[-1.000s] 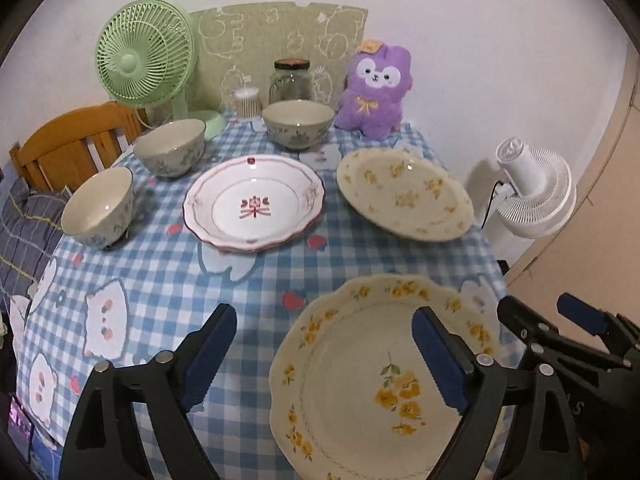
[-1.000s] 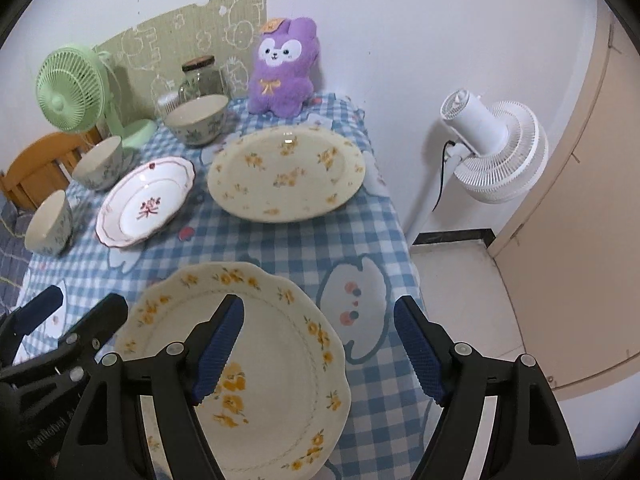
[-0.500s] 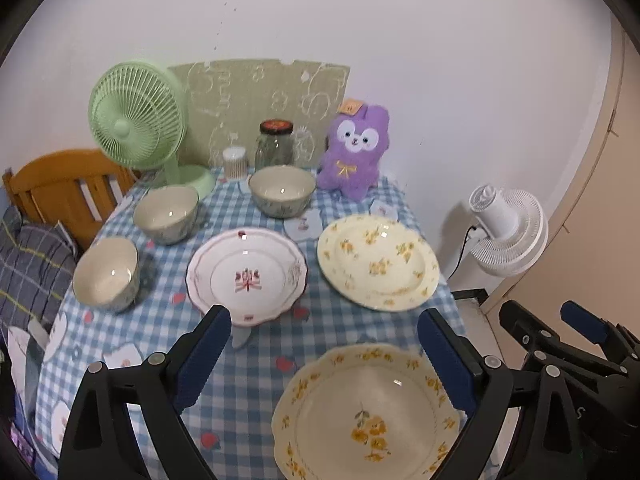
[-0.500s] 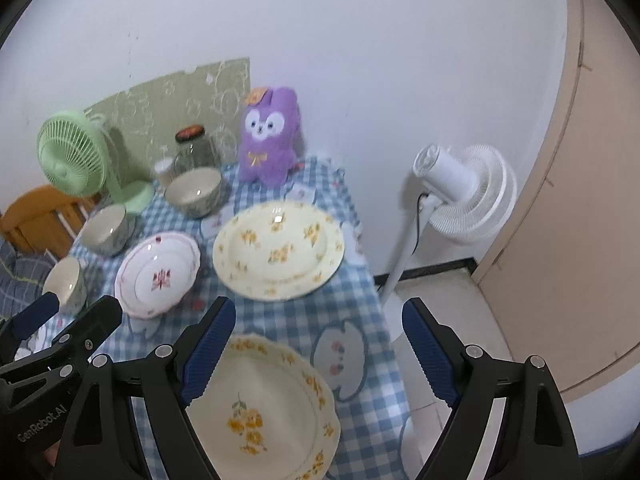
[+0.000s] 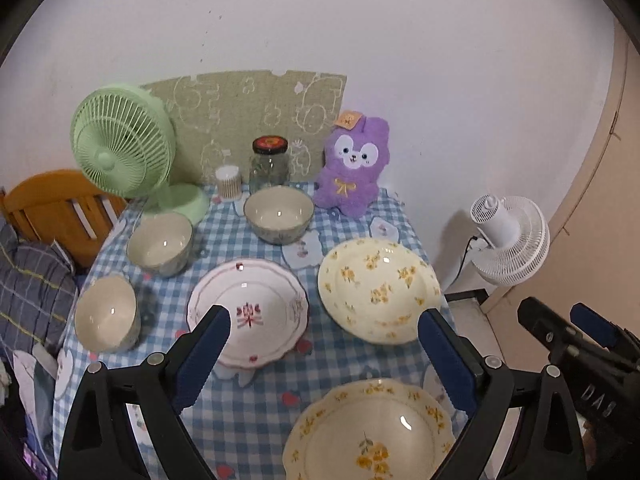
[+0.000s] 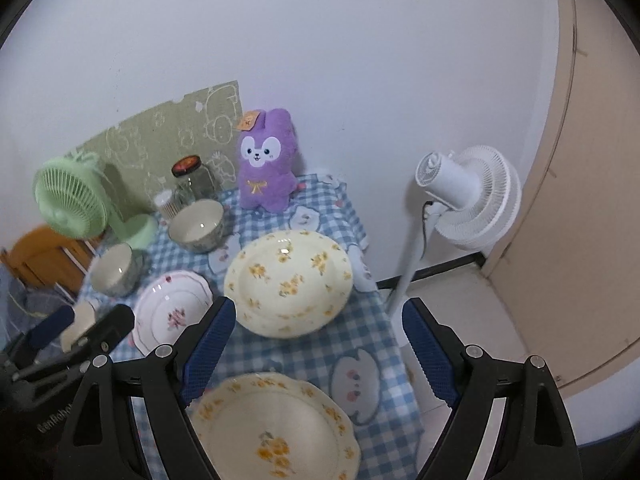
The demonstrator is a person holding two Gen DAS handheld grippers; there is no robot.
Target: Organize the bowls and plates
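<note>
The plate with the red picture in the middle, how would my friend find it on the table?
Start at the blue checked tablecloth against the wall, with the purple plush bunny at the back. In the middle, between the bowls on the left and a yellow-flowered plate on the right, lies the white plate. It alone has a red rim line and a red centre design.

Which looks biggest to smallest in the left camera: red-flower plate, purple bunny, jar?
1. red-flower plate, though it is nearer the camera
2. purple bunny
3. jar
</note>
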